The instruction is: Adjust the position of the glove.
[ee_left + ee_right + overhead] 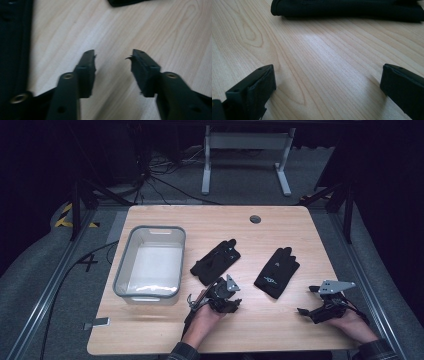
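Two black gloves lie flat in the middle of the wooden table (280, 225): the left glove (216, 261) and the right glove (277, 271), which has a small white logo. My left gripper (227, 301) is held low over the wood just in front of the left glove. Its jaws stand open over bare wood (113, 53), and a dark ribbed fabric (15, 45) runs down the left edge of the left gripper view. My right gripper (307, 312) sits near the front right, pointing left. Open wide with nothing between the jaws (328, 68), it faces a black glove (347, 8) lying ahead.
A white bin with a grey rim (150, 262) stands at the table's left side, empty. A round cable hole (255, 219) is at the far edge. Behind the table are the legs of another desk (206, 165) and cables on the floor.
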The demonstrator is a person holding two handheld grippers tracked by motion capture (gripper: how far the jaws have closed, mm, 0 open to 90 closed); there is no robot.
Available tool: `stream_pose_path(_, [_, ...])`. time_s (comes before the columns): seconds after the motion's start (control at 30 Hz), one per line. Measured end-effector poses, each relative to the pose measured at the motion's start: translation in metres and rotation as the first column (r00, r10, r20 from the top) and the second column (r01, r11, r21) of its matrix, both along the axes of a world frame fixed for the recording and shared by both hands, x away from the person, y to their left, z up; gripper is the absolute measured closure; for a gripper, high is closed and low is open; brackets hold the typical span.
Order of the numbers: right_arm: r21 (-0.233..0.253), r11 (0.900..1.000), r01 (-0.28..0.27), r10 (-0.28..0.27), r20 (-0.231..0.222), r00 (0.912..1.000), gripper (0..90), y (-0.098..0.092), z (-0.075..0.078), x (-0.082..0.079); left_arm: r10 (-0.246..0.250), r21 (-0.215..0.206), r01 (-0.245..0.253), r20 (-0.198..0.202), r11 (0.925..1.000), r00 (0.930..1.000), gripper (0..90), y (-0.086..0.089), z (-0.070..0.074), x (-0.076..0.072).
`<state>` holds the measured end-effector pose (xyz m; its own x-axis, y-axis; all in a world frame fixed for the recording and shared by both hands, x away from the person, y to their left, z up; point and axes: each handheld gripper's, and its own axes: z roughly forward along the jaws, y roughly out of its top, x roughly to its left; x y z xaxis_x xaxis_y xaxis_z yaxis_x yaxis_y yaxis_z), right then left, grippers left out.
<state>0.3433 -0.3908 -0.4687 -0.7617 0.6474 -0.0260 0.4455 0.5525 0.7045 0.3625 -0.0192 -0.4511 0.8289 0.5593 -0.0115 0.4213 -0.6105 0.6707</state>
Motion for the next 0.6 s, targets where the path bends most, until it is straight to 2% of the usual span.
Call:
stream_pose_path(0.1, [0.000,1.000,0.000,0.000,0.000,1.0000,0.7,0.000,0.000,0.000,0.021,-0.002,-0.021,-0.015,0.9998,0.9997,73.9,-0.001,0.004,0.006])
stream_pose_path(0.23, [0.000,1.000,0.000,0.000,0.000,1.0000,0.7,0.000,0.000,0.000,0.036,0.000,-0.036,-0.044,0.9993,0.9984,88.6,0.002,0.008,0.014])
stream_pose_path(0.37, [0.000,1.000,0.000,0.000,0.000,1.0000,0.7,0.000,0.000,0.000,0.049,0.005,-0.049,-0.043,0.9988,0.9979,89.7,0.002,0.014,0.020])
stream_pose_path(0.6, [0.000,1.000,0.000,0.000,0.000,1.0000,0.7,0.000,0.000,0.000,0.101,0.003,-0.101,0.000,0.9948,0.9948,89.8,0.001,0.024,0.038])
